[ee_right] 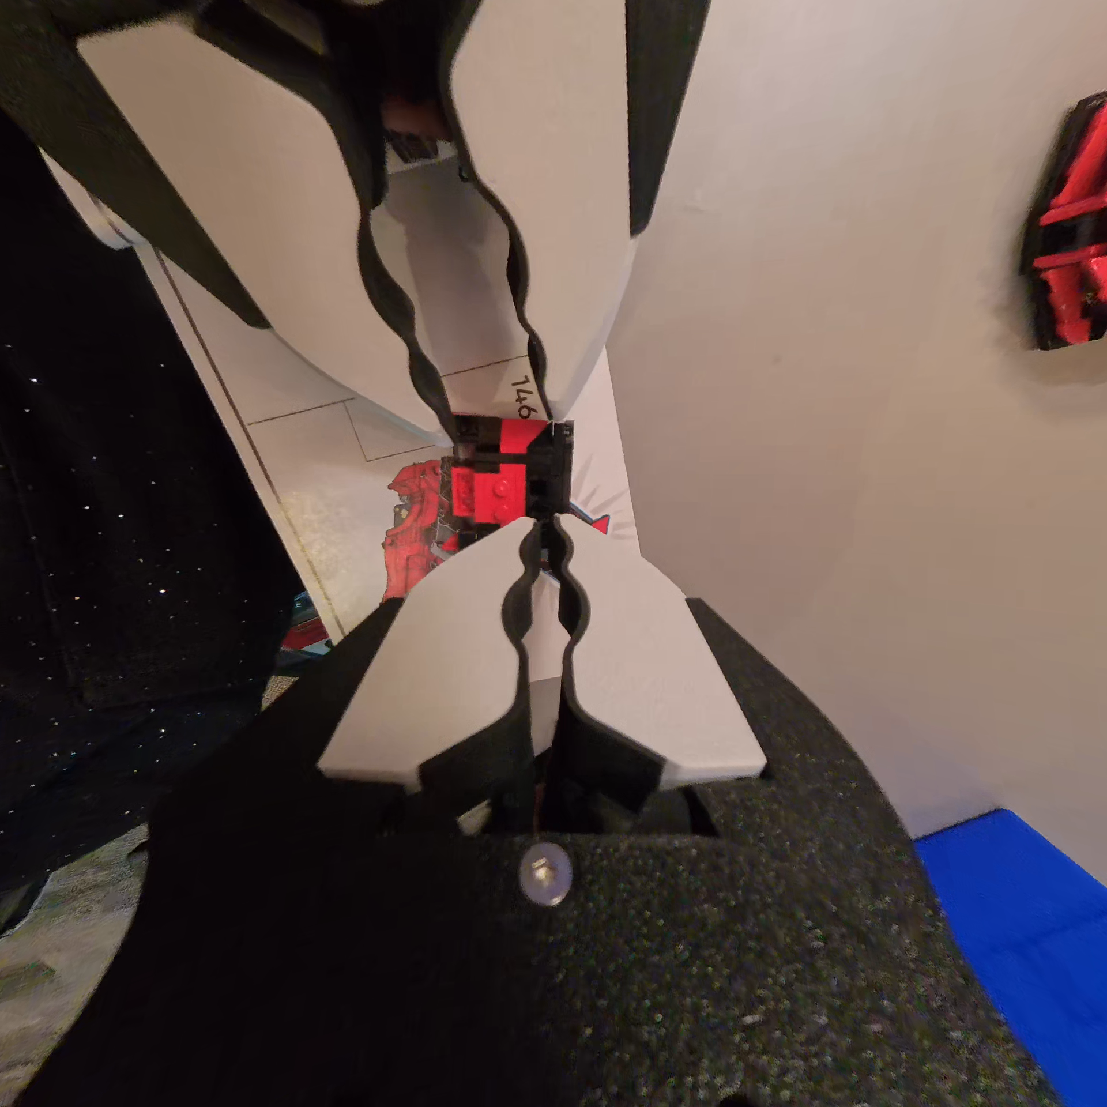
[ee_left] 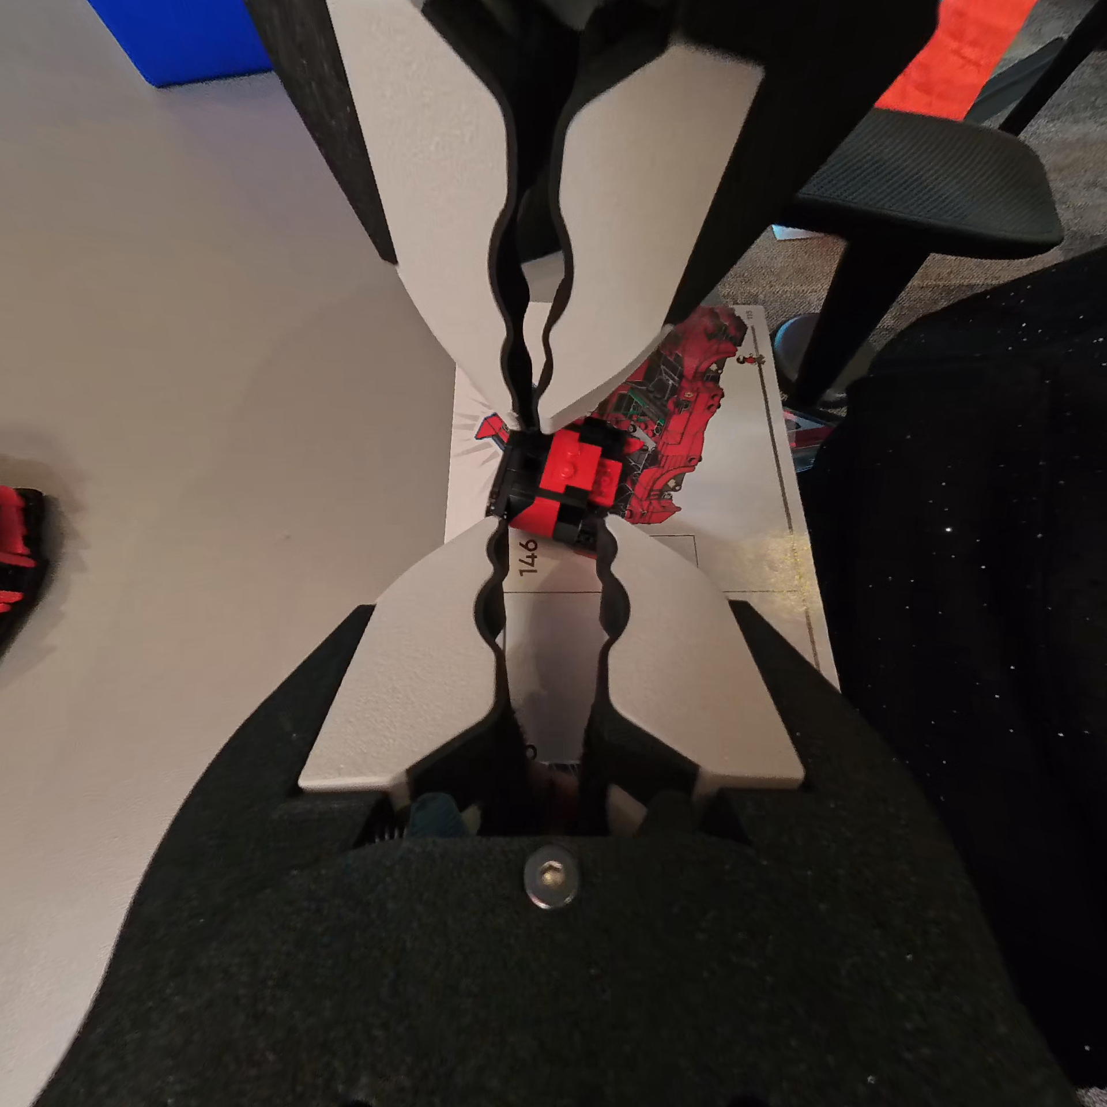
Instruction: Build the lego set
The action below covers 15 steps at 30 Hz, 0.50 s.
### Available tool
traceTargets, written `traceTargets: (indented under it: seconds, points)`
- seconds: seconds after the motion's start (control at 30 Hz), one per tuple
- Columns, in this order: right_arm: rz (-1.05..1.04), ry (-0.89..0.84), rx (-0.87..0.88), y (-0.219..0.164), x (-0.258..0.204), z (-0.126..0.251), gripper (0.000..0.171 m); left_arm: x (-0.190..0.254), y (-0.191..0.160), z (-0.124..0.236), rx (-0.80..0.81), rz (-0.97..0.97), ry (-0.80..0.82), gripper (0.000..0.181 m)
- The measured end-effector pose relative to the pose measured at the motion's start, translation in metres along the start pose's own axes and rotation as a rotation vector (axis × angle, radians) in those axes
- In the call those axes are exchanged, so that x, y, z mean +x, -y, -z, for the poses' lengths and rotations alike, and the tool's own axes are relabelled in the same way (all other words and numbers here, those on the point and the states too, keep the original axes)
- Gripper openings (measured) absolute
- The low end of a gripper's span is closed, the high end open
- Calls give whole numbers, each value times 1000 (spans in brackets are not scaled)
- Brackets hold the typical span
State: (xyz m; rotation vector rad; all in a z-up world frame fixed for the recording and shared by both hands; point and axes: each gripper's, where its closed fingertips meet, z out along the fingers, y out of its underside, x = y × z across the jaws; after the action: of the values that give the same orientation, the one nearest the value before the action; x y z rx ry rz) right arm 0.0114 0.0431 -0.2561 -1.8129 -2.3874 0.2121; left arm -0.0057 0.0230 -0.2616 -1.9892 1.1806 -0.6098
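Two lego assemblies [ee_left: 554, 479] [ee_left: 18, 551], two grippers [ee_left: 548, 530] [ee_right: 546, 527]

I'm seeing one legible print only: a short black no. on the white instr. page [ee_left: 737, 539], sitting betw. the left gripper [ee_left: 548, 530] fingertips, just under the lego block [ee_left: 557, 479]. Tiny edge print's staying too small to read.

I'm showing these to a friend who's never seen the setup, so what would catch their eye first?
Probably the small red and black lego assembly at dead centre, pinched from opposite sides by the left gripper and right gripper. Beneath it lies the open instruction booklet, and another red and black build sits off on the white table.
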Motion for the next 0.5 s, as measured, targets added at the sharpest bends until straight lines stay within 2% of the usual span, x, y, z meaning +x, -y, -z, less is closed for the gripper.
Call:
traceTargets:
  seconds: [0.23,0.5]
  points:
    - [-2,-18,-56,-1,-1,-2,3,0,6,13,86,74,-60,26]
    - [-5,-24,-91,0,-3,-4,3,2,-5,18,48,132,-112,18]
